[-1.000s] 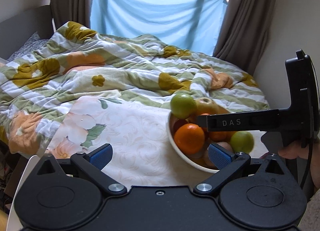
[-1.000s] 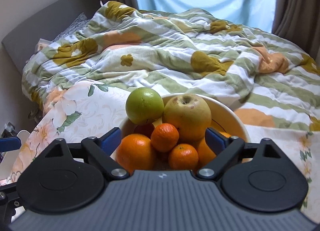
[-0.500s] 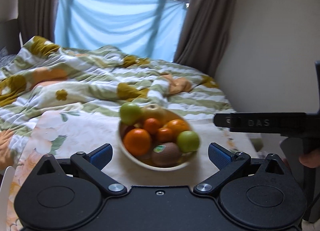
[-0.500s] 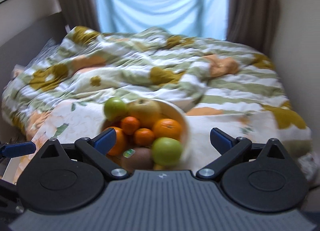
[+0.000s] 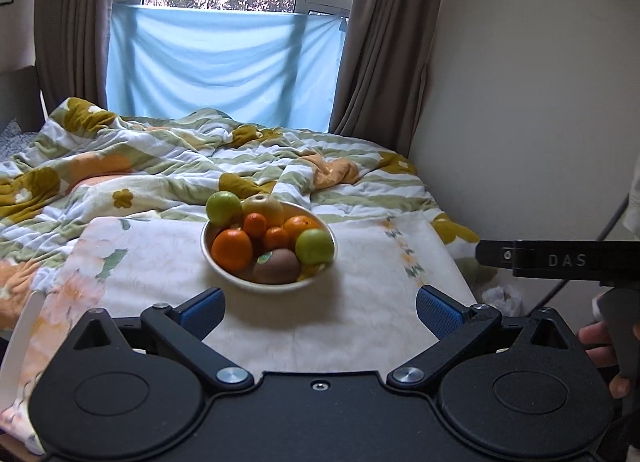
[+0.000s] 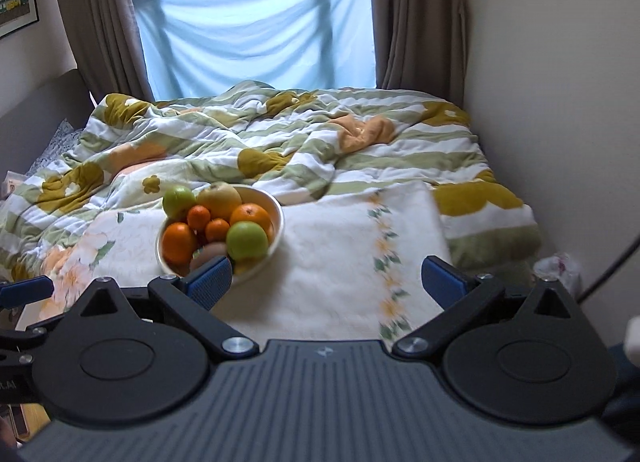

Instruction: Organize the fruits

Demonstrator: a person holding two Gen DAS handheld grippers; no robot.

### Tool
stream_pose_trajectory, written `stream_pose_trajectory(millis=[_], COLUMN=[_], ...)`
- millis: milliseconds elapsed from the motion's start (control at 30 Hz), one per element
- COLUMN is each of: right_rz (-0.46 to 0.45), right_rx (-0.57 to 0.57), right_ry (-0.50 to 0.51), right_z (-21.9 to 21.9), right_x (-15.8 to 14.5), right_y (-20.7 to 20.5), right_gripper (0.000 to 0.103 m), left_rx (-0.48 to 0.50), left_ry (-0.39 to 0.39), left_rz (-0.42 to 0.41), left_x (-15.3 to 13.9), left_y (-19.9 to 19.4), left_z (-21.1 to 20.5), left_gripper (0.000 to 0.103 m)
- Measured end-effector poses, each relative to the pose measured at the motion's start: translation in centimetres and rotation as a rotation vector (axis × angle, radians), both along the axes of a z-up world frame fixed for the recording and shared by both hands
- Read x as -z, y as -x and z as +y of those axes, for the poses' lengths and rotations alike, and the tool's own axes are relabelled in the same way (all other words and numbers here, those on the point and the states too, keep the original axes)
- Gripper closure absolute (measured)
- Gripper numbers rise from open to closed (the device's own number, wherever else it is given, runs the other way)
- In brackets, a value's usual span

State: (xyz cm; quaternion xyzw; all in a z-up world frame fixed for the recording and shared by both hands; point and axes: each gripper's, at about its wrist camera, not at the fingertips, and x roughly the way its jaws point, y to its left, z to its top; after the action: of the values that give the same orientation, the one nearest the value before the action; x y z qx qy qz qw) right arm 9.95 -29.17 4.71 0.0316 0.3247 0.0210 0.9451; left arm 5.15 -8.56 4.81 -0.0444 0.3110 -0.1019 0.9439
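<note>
I've pulled both grippers back since a second ago; the bowl point(image 5: 269, 250) of fruit now sits well ahead, near the cloth's point(image 5: 360, 302) far edge. Left gripper point(image 5: 320, 308) and right gripper point(image 6: 326, 276) are spread, empty. Sorting looks finished or unstarted; next, I'd reach in for the kiwi point(image 5: 277, 266).

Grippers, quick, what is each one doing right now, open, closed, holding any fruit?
Left gripper: open, holding nothing, short of the fruit bowl.
Right gripper: open, holding nothing.
</note>
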Motion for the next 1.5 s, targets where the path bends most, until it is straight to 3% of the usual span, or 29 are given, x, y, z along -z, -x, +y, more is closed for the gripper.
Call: stream_pose_trajectory(millis=[300,567,1500], right_rz=[-0.013,-0.004,0.033], right_rx=[-0.03,-0.026,-0.001], right_ry=[0.046,0.055,0.049], right_z=[-0.1,0.9,2.4], right_x=[-0.5,-0.3,0.3], right_y=[6.9,9.5,8.5], right_gripper=[0.0,0.0,0.0], left_rx=[-0.065,-0.102,-0.103], left_ry=[-0.1,-0.124,-0.147], left_rz=[0.012,0.004,-0.006], left_x=[-0.6,-0.6,-0.5], left_y=[4.0,5.1,4.4], left_z=[1.0,2.0,3.5], left_gripper=[0.0,0.0,0.0])
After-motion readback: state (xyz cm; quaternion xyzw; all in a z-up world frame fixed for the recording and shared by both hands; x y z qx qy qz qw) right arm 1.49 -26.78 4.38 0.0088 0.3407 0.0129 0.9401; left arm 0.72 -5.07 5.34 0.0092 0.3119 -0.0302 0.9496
